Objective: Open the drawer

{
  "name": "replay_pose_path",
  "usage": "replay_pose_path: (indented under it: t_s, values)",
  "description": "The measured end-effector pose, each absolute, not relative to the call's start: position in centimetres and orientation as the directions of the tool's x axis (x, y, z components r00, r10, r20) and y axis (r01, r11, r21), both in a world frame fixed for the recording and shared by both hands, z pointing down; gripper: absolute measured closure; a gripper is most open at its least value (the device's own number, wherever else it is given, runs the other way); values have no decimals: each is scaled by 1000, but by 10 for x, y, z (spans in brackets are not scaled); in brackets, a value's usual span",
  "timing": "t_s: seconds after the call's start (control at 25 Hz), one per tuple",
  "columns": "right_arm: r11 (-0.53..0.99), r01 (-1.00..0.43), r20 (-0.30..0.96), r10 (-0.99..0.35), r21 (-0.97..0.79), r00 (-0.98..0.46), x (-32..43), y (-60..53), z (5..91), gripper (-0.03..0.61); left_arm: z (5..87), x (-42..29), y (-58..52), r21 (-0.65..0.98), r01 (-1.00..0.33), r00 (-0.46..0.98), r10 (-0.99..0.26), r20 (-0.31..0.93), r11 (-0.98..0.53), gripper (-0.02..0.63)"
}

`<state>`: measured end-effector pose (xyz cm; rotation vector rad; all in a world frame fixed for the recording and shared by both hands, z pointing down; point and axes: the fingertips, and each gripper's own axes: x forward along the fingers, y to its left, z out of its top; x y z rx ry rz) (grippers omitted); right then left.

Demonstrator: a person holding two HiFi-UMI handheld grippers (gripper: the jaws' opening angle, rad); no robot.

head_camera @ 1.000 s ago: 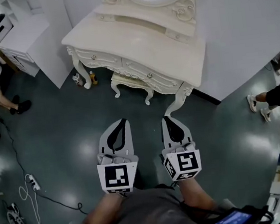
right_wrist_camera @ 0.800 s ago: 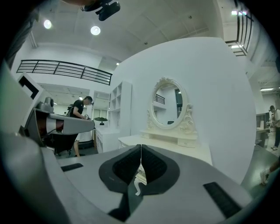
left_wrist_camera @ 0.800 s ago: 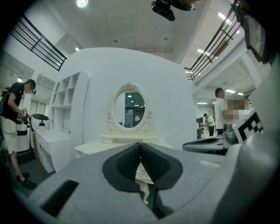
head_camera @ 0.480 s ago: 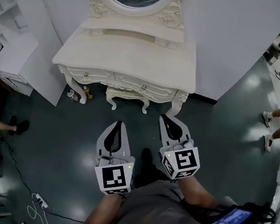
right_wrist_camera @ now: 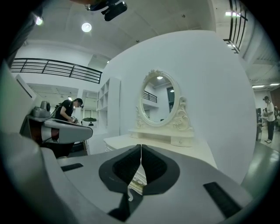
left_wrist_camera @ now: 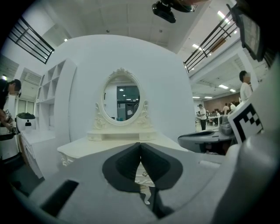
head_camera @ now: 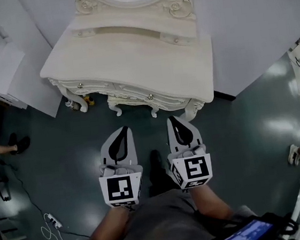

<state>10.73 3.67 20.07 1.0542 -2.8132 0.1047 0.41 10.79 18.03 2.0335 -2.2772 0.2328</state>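
A cream dressing table (head_camera: 132, 54) with an oval mirror (left_wrist_camera: 121, 97) stands against the white wall. Two drawers run along its front: the left drawer's knob (head_camera: 80, 86) and the right drawer's knob (head_camera: 150, 97) both show, and both drawers look closed. My left gripper (head_camera: 123, 129) and right gripper (head_camera: 172, 118) hover side by side over the floor, a short way in front of the table, pointing at it. Both are shut with nothing between the jaws. In the left gripper view the shut tips (left_wrist_camera: 140, 144) cover the table's front; the right gripper view's tips (right_wrist_camera: 140, 146) do the same.
A matching stool (head_camera: 132, 105) is tucked under the table, with small bottles (head_camera: 88, 100) by its left leg. A white cabinet (head_camera: 4, 69) stands at the left. Cables and a power strip (head_camera: 51, 222) lie on the floor. People's feet show far left (head_camera: 18, 142) and right (head_camera: 296, 154).
Both grippers have moved forward toward the dressing table, which now sits closer and lower in the head view. Both pairs of jaws have stayed shut.
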Motion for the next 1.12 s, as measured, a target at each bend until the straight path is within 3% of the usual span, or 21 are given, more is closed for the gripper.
replay_pose_path:
  t_s: [0.32, 0.72, 1.12]
  values:
    - [752, -658, 182, -642, -40, -744, 67, -48, 215, 565, 190, -28, 15, -36, -995, -98, -974, 203, 92, 598]
    - [749, -662, 124, -656, -17, -745, 23, -108, 186, 565, 156, -70, -44, -49, -994, -104, -985, 140, 98, 598]
    - [644, -765, 101, -761, 3, -641, -8, -134, 176, 565, 146, -116, -80, -93, -995, 34, -994, 100, -43, 598]
